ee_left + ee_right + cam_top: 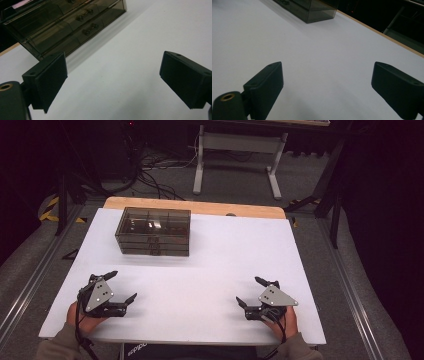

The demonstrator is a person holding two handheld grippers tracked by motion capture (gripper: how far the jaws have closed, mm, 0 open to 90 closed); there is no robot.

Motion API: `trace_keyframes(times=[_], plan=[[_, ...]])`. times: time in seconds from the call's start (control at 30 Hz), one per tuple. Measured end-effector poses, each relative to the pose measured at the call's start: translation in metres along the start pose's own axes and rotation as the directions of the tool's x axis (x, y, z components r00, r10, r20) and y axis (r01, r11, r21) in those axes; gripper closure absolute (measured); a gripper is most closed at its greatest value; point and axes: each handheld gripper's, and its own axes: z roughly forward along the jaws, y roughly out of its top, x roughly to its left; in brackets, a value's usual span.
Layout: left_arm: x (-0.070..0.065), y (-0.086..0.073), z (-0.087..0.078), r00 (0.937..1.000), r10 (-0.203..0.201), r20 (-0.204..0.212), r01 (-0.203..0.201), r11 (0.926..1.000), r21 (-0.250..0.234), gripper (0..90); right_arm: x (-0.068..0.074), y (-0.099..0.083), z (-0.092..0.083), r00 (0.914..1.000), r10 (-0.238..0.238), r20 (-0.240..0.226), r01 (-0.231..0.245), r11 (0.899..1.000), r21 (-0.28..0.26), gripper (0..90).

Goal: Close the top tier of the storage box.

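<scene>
Smoked-plastic drawer box point(154, 231) stands on the left half of the white worktop point(225, 250), toward the far edge, its long front with the drawer fronts facing the person. From the high view its lid shows a grid of compartments through the dark transparent top, and stacked drawers show on the near face. Going from the left: the left tool point(122, 287) lies low over the near left part of the worktop, held in the person's left hand point(82, 317), with its grey three-cornered plate on top and its two black jaws spread wide apart, nothing between them. It is well apart from the drawer box, which sits ahead of it and slightly to its right. In the left gripper view the box point(65, 22) fills the upper left corner, tilted in the picture, with small metal handles visible on the drawer fronts; bare white surface lies between the jaws. Further right, the middle of the worktop is plain white. At the near right, the right tool point(249, 291) is held in the person's right hand point(285, 322), likewise spread wide and gripping nothing, its jaws pointing left and away. In the right gripper view a corner of the box point(312, 8) shows at the top, far off, with the worktop's wooden edge point(382, 33) running along the right.
</scene>
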Motion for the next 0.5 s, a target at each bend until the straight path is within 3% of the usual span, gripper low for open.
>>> trace_keyframes(times=[0.27, 0.5], plan=[[0.004, 0.002, 0.002, 0.9999, -0.013, -0.011, 0.012, 0.9999, -0.010, 8.5, 0.000, -0.003, -0.004, 0.9996, 0.013, 0.026, -0.013, 1.000, 0.008, 11.1], [0.011, 0.002, 0.002, 0.9977, -0.068, 0.003, 0.068, 0.9970, -0.037, 8.5, -0.003, -0.006, -0.008, 0.9984, 0.032, 0.047, -0.032, 0.999, 0.009, 11.0]])
